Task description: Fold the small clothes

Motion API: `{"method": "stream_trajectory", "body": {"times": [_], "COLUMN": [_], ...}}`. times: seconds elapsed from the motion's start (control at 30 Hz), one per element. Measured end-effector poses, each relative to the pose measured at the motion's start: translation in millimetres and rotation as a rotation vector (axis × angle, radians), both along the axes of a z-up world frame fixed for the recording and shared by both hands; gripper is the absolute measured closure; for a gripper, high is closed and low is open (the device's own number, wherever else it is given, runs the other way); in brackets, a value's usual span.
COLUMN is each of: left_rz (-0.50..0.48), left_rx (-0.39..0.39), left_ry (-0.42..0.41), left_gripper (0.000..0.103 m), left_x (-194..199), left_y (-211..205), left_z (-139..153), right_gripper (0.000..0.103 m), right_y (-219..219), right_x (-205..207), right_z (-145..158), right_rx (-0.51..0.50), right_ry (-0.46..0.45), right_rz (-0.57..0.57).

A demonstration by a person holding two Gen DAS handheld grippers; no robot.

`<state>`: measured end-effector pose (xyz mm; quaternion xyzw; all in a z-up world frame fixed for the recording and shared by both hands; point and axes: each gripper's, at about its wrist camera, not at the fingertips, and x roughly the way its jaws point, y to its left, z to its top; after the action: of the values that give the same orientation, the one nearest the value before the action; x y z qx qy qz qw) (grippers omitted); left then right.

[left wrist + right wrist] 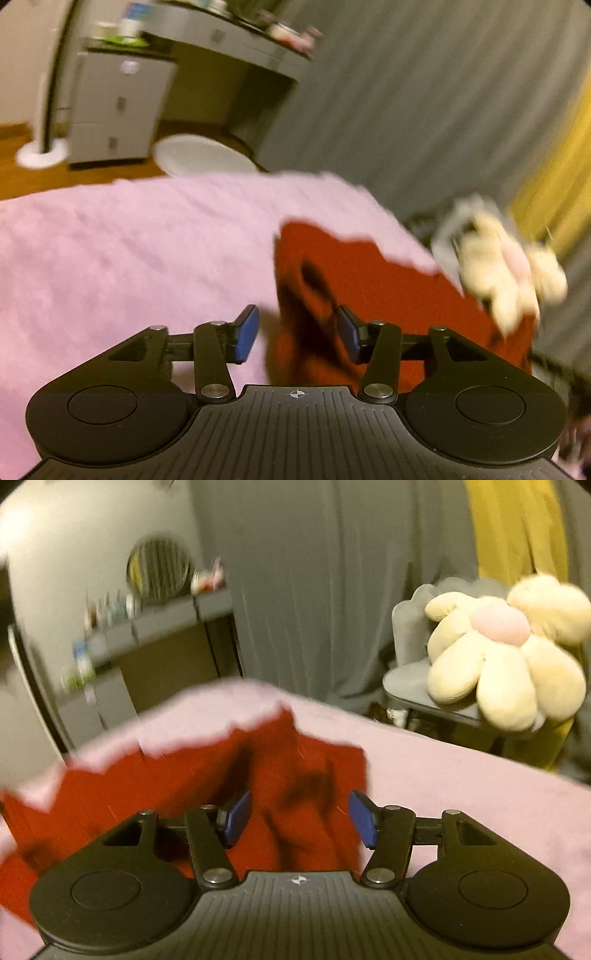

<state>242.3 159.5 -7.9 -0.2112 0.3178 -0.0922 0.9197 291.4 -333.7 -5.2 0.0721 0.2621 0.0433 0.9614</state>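
Both tools stand open over the bed (110, 251) — blue pads apart, nothing pinched. The red garment (207, 775) lies rumpled on the pink cover toward the bed's far edge, just ahead of the right tool (300, 818) and to the right of the left tool (297, 334). Beyond that edge — a chair (417, 686) holding a flower cushion (495, 657), grey curtains (314, 590), a desk (229, 40) and drawers (114, 107). All blurred.

The red garment (177, 786) looks like soft matt cloth lying on a fuzzy pink blanket (110, 258). Both grippers are matt black plastic with shiny metal pivots and ribbed blue pads (364, 819). At two o'clock, a plush cream flower cushion (502, 657)
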Motion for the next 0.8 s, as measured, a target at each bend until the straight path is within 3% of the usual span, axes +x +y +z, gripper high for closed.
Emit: {"method": "stream_trajectory", "body": {"times": [0.1, 0.2, 0.33, 0.5, 0.6, 0.7, 0.77, 0.8], "left_rz": [-0.056, -0.092, -0.115, -0.109, -0.108, -0.090, -0.087, -0.092], "left_rx": [0.068, 0.101, 0.081, 0.048, 0.015, 0.011, -0.011, -0.017], "left_ry": [0.023, 0.048, 0.036, 0.013, 0.034, 0.048, 0.048, 0.051], "left_gripper": [0.045, 0.045, 0.045, 0.048, 0.065, 0.081, 0.081, 0.080], "left_x": [-2, 12, 31, 59, 74, 81, 81, 82], "left_y": [-7, -22, -33, -34, -36, -35, -33, -32], "left_z": [-12, -18, -18, -15, -17, -18, -20, -22], "right_gripper": [0.045, 0.043, 0.043, 0.079, 0.091, 0.092, 0.087, 0.078], "right_y": [7, 18, 36, 42, 44, 44, 43, 42], "right_x": [7, 22, 49, 65, 69, 69, 71, 72], "right_z": [-9, -10, -12, -17, -20, -20, -21, -22], "right_rx": [-0.059, -0.051, -0.030, -0.005, -0.024, -0.035, -0.033, -0.029], "right_ry": [0.042, 0.039, 0.066, 0.084, 0.096, 0.090, 0.097, 0.098], "right_rz": [0.032, 0.066, 0.114, 0.133, 0.146, 0.147, 0.145, 0.145]}}
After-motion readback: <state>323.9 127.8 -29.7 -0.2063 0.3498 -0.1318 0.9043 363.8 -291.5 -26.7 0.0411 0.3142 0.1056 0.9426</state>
